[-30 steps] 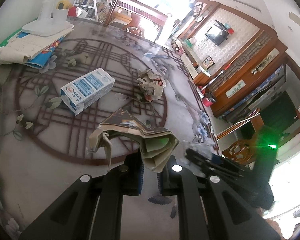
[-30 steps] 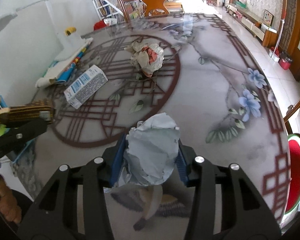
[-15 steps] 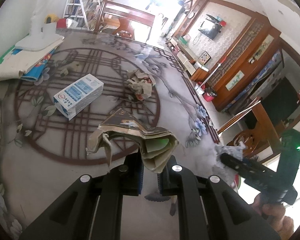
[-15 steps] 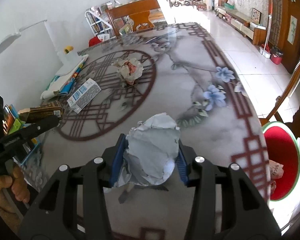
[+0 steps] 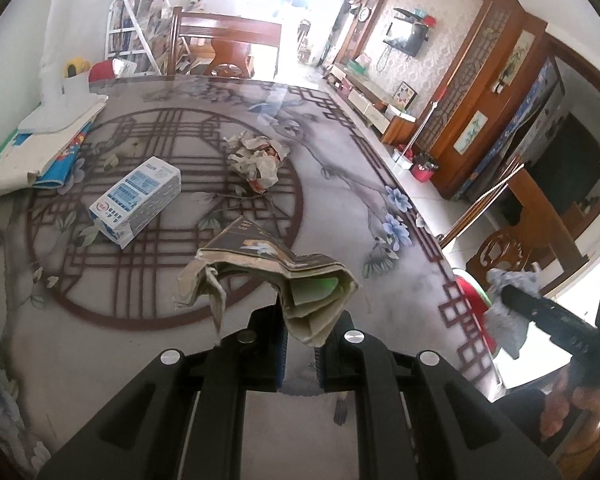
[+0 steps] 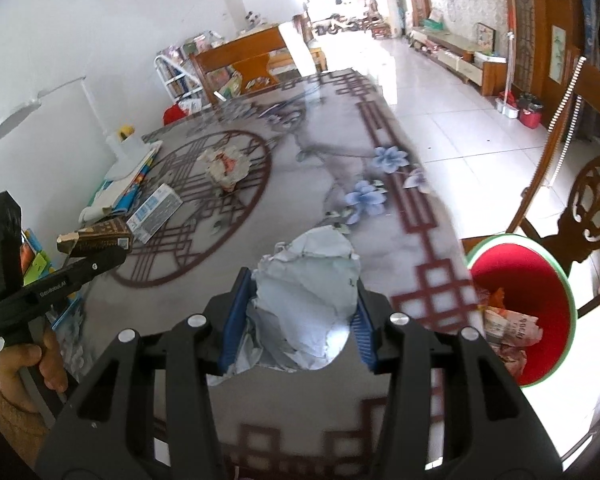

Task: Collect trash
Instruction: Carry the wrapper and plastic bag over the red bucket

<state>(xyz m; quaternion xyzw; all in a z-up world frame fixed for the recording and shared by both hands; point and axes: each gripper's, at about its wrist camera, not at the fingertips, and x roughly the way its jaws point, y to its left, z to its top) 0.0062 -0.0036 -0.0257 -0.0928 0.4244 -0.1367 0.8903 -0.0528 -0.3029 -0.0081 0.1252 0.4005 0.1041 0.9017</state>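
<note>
Crumpled pale grey-blue paper wad (image 6: pixel 308 300): pinched between the blue pads of the right gripper (image 6: pixel 298 322), jaws part-open around it, above the table's near edge. Flattened brown-and-tan cardboard wrapper (image 5: pixel 272 276): clamped in the nearly closed left gripper (image 5: pixel 300 354), above the patterned grey table (image 5: pixel 340 184). On the table: white-and-blue carton (image 5: pixel 136 200), crumpled printed paper ball (image 5: pixel 258 160). Beside the table: red round bin with green rim (image 6: pixel 528 280), paper inside.
</note>
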